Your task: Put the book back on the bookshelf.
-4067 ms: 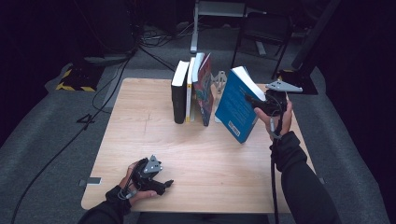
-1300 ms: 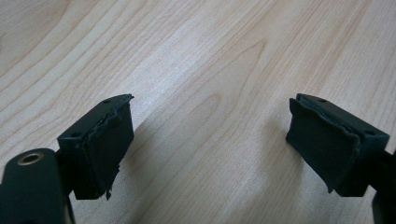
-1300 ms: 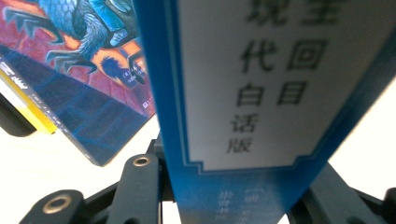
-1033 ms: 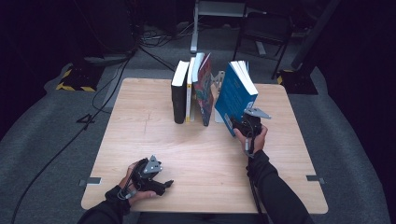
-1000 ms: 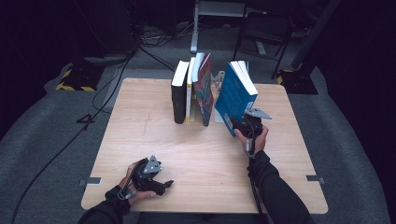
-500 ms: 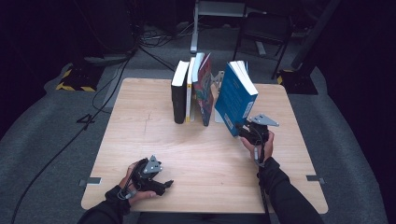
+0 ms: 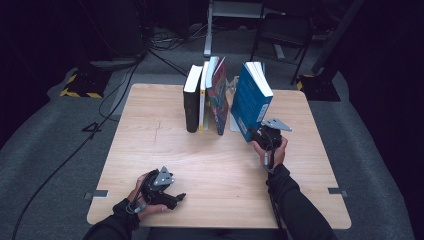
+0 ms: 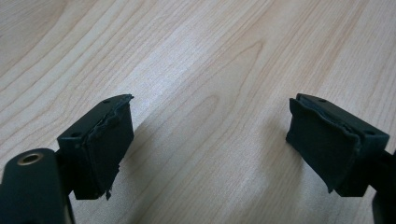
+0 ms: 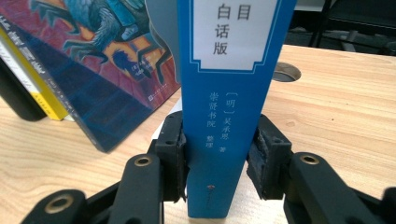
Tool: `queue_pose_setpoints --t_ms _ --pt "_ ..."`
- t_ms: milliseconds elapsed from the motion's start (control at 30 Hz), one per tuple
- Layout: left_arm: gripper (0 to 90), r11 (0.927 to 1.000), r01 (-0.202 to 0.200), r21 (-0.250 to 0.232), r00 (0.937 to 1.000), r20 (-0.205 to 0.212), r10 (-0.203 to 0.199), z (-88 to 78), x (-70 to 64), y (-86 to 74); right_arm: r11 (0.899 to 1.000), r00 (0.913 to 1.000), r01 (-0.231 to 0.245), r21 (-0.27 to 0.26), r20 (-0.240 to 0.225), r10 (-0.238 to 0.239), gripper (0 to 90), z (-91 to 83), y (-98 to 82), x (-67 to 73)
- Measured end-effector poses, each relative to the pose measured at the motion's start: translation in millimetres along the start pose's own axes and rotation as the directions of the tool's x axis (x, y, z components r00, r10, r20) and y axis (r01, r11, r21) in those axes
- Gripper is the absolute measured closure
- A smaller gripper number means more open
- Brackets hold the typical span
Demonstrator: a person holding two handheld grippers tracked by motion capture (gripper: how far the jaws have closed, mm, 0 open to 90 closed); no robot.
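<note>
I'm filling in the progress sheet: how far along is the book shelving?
Done: three books stand in a row. In hand: the right gripper clamps the blue book's spine, its jaws just closed; it stands apart from the row. Left: closing that gap. The left gripper rests open on the table.

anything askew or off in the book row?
Yes. The thick blue paperback book stands apart from the row, with a gap to the leaning red illustrated book. The right tongs clamp its spine near the bottom. The black book stands upright.
</note>
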State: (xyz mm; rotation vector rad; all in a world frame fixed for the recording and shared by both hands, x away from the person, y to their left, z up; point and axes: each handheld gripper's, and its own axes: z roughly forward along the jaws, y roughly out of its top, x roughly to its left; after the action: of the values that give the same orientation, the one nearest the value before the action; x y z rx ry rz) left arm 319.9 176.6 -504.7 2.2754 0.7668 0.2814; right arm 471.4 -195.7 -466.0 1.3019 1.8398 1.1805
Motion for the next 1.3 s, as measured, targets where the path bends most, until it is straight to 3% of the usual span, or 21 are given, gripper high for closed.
queue_pose_setpoints --t_ms 667,767,1067,1200,1300 --pt "14.4 1.0 -0.002 0.0 1.0 0.002 0.002 0.2 0.1 0.2 1.0 0.9998 0.008 0.023 0.02 -0.009 60.0 9.3 6.9 5.3" --pt "14.4 1.0 -0.003 0.0 1.0 0.003 0.003 0.2 0.1 0.2 1.0 0.9998 0.006 0.023 0.021 -0.007 56.6 7.8 8.2 7.2" --pt "14.4 1.0 -0.003 0.002 1.0 0.004 0.003 0.4 0.1 0.5 0.998 0.9976 0.069 -0.011 0.005 -0.069 55.2 -4.4 28.4 5.2" --pt "14.4 1.0 -0.002 0.0 1.0 0.004 0.002 0.5 0.0 0.4 0.995 0.9952 0.097 -0.009 -0.015 -0.097 51.5 -8.6 35.7 2.8" --pt "14.4 1.0 -0.003 0.001 1.0 0.004 0.003 0.4 0.1 0.5 0.994 0.9921 0.113 -0.005 -0.055 -0.113 47.5 -13.1 40.2 -0.9"
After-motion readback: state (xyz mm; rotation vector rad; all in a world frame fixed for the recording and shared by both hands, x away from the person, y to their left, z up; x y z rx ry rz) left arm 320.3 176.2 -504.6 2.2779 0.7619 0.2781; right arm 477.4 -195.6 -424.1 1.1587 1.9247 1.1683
